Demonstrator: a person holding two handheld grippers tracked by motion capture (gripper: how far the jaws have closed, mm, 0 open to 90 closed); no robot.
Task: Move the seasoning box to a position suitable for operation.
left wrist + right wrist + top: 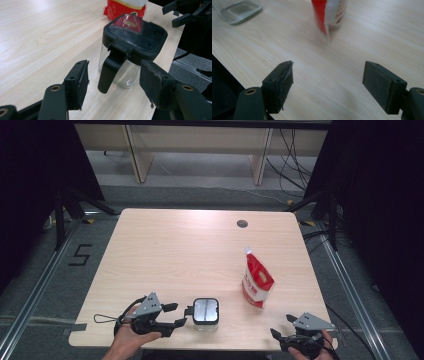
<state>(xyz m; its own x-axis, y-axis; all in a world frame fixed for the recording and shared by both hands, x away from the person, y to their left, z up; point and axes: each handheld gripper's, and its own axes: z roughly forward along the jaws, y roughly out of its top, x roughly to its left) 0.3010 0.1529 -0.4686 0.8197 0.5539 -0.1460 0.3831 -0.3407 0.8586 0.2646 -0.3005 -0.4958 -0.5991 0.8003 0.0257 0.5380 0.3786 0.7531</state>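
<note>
At the near edge of the pale wooden table [165, 250], on the left, a hand [131, 335] holds the left gripper [175, 314], its jaws spread wide and pointing right toward the jar. In the left gripper view [113, 85] the two black pads stand well apart, with the jar's black handle [110, 68] hanging down between them, a little farther off and not touched by either.

Just right of that gripper stands the glass jar [205, 314], clear-walled with a square black lid [136, 37]; it sits close to the near edge, about midway across the table.

Farther right and a bit farther from the edge, a red and white pouch [256, 281] stands upright, its white spout at the top.

At the near right corner, the right gripper [284, 327] is held low over the table, jaws wide apart with nothing between them. In the right gripper view [328, 77] bare wood lies between the pads, with the pouch [329, 15] ahead.

A small dark hole [242, 224] marks the far side of the table.
</note>
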